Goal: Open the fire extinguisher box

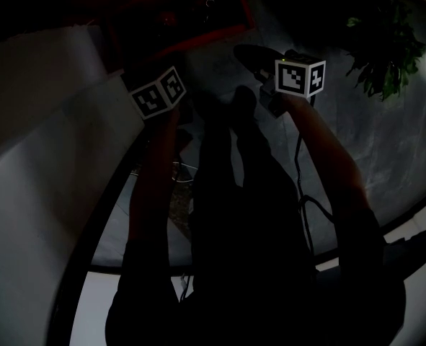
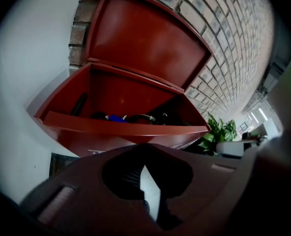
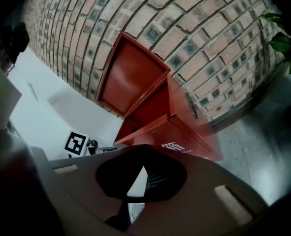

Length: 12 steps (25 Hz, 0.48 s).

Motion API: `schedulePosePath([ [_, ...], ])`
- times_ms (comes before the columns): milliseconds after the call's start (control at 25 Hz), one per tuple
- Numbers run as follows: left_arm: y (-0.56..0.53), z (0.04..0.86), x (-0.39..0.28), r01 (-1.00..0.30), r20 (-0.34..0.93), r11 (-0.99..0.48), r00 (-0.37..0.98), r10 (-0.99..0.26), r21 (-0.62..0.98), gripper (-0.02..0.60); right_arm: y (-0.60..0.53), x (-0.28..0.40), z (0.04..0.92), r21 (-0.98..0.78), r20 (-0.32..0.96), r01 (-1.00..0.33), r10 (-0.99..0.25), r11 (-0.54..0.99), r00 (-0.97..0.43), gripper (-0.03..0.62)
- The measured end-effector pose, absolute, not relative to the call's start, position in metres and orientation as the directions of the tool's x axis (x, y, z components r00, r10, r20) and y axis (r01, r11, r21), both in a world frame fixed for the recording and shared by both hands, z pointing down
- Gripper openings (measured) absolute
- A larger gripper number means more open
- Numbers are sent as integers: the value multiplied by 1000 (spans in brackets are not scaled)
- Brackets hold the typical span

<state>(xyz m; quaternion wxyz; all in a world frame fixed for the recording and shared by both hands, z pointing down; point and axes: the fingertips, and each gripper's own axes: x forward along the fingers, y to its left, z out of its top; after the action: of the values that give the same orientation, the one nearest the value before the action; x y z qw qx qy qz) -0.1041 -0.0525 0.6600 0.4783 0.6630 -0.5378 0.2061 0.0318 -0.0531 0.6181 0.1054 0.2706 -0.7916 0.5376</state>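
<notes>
The red fire extinguisher box (image 2: 120, 132) stands on the floor against a brick wall, its lid (image 2: 145, 38) swung up and back. Inside lie dark items and something blue (image 2: 116, 118). My left gripper (image 2: 144, 168) points down at the box front from a short way off, shut and empty. From the right, the box (image 3: 170, 132) and raised lid (image 3: 133, 73) show side on. My right gripper (image 3: 141, 173) is also apart from the box, jaws together with nothing between them. The head view is very dark; both marker cubes (image 1: 158, 92) (image 1: 299, 76) hover before the dim red box (image 1: 198, 20).
A brick wall (image 2: 234, 43) runs behind the box. A potted plant (image 1: 385, 49) stands to the right of it. A white wall panel (image 1: 47, 157) lies to the left. A cable (image 1: 303, 193) trails along my right arm over grey glossy floor.
</notes>
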Motion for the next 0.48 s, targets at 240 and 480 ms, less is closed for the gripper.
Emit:
schedulePosePath([
  [240,-51,663,-109,-910,800,26,349,-488,413,2,-56,28,603,-831,403,-489,-319,264,-858,0],
  [480,-51,662,-101,-939,820,-83,333,-465,334,2,-64,33,580,-856,333,-432,-335,285,-881,0],
])
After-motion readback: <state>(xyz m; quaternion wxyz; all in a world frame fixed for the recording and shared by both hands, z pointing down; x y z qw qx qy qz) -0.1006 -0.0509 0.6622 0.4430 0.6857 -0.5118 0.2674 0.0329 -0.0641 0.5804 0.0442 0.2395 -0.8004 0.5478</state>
